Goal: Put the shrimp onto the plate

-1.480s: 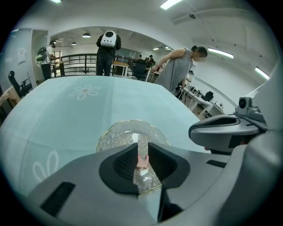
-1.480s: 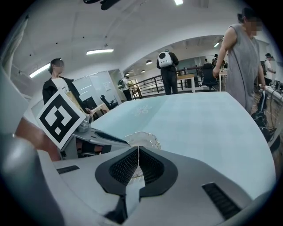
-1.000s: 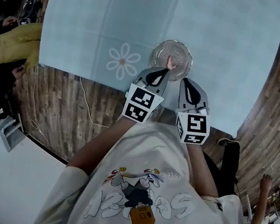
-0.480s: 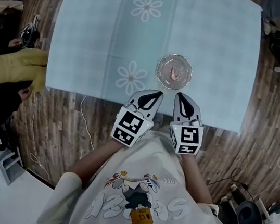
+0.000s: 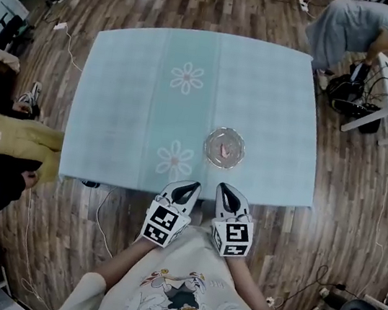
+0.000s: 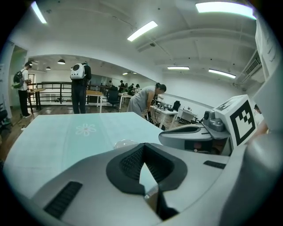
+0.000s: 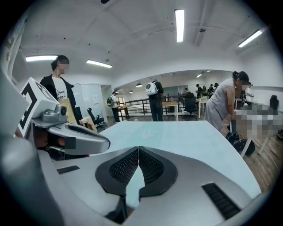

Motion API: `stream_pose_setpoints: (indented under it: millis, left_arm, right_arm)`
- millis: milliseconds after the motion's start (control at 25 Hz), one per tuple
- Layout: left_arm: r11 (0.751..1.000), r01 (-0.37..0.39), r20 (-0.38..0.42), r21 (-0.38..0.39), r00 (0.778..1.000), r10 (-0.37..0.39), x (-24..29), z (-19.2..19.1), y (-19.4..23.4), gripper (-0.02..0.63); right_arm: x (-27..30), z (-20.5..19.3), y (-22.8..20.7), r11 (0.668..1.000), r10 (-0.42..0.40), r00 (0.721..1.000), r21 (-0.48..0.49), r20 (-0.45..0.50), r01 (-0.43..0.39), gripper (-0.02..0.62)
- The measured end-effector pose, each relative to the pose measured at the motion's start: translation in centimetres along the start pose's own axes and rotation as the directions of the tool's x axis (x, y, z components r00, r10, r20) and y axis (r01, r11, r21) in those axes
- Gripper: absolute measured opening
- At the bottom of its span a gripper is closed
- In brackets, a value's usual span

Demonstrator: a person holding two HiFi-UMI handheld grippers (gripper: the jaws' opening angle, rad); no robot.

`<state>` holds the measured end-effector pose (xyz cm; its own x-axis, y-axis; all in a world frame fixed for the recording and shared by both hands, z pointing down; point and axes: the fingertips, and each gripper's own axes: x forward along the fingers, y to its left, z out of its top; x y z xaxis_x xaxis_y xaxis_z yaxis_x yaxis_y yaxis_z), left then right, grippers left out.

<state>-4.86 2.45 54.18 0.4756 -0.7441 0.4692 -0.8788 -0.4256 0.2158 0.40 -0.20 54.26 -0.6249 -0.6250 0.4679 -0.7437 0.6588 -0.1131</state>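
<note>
we look along the right gripper (image 7: 139, 149) and its own jaws: the two ribbed black pads (image 7: 152, 167) meet at their tips, with nothing between them. past them lies the table (image 7: 190, 139) under a pale blue cloth, with a faint flower print (image 7: 148, 133) on it. at our left the left gripper (image 7: 99, 140) sits just beside, its marker cube (image 7: 35, 103) tilted. a person in a dark jacket (image 7: 56, 90) stands behind it. another person (image 7: 223, 103) bends over near the table's right side.
</note>
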Motion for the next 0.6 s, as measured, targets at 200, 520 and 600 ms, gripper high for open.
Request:
stream_pose_setpoints:
  millis: [200,520,600]
  left_arm:
    - [0.999,0.034,-0.018,0.017,0.999,-0.034,-4.5,-2.5,-1.5,0.008]
    - [0.997,0.024,0.081,0.067,0.996,-0.029,-10.9,0.1,-2.4,0.008]
    - [0.995,0.012,0.103,0.094,0.994,-0.022,-12.0,0.8,-3.0,0.008]
  right_arm:
    - [-3.7,-0.6,3.3,0.997,-0.047,0.998,0.058,0.039,0.045,0.026]
    - [-5.6,3.2,8.7,0.996,0.002,0.987,0.091,0.160,-0.017,0.026]
    - [-6.2,3.5,9.7,0.994,0.015,0.986,0.106,0.167,-0.033,0.025]
